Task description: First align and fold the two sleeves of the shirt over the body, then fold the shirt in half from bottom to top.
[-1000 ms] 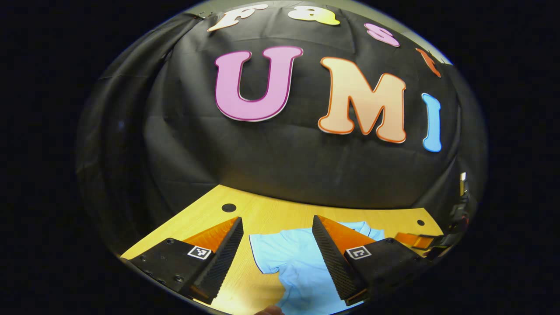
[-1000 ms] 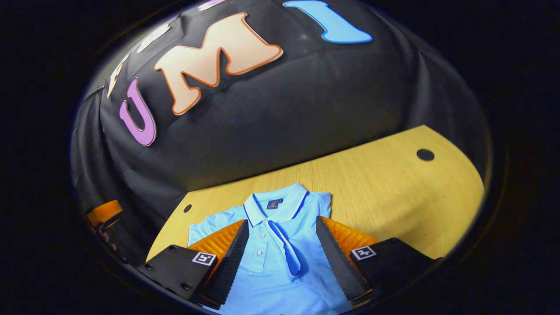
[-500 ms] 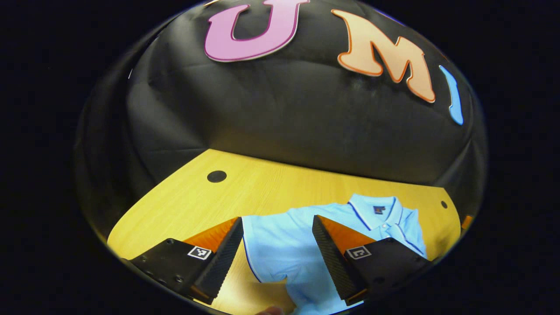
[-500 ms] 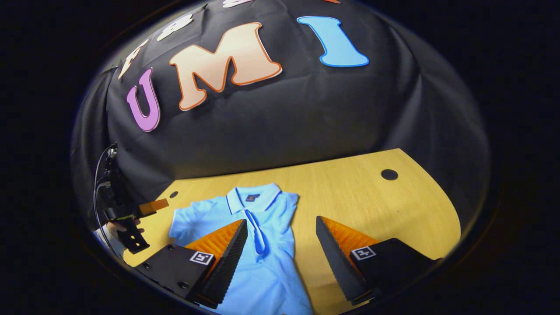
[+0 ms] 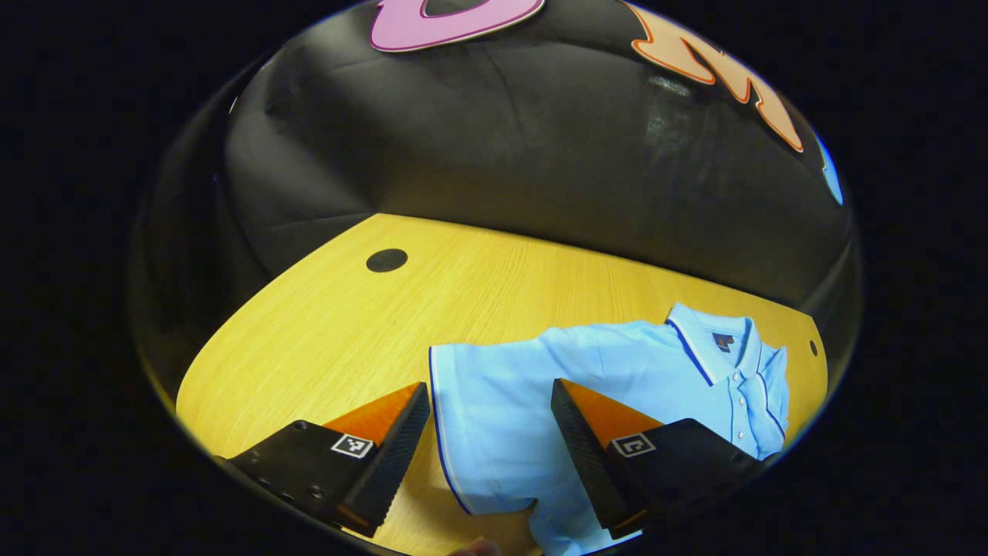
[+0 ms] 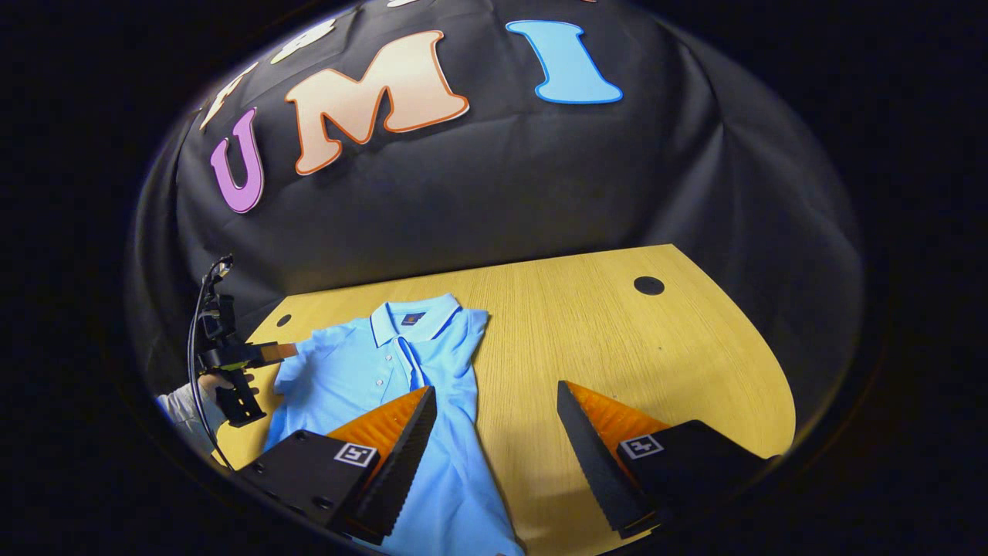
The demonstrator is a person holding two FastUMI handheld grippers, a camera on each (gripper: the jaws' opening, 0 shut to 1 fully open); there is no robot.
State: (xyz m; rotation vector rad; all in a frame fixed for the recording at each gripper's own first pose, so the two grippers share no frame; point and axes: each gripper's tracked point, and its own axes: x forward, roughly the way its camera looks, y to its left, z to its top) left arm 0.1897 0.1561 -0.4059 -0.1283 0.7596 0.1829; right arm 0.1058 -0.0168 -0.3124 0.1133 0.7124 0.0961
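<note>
Toward the tabletop's point(image 5: 324, 324) left side, the left hand-held gripper point(image 5: 490, 432) hangs above the wood with its fingers spread apart and nothing between them. The shirt's point(image 5: 602, 371) left sleeve point(image 5: 486, 417) lies flat directly ahead of it, spread outward with its dark-trimmed cuff facing the left edge. The gripper is probably held here, open, so that it can come down on that cuff and carry the sleeve over the body. In the right gripper view the same hand-held gripper point(image 6: 266, 354) appears at the shirt's left sleeve, held by a hand point(image 6: 212, 384) in a pale sleeve.

The shirt point(image 6: 386, 386) itself lies face up in the left-centre of the tabletop, collar point(image 6: 413, 318) toward the far edge by the black cloth wall and hem toward the near edge. Its right side already ends in a straight line with no sleeve sticking out, so that sleeve seems to be folded in, which would leave the left one as the step in hand.

Further right, the right hand-held gripper point(image 6: 496, 452) also stands wide apart and empty, above bare wood point(image 6: 633, 363) just beside the shirt's right edge. A dark round hole point(image 6: 648, 285) sits near the far right corner.
</note>
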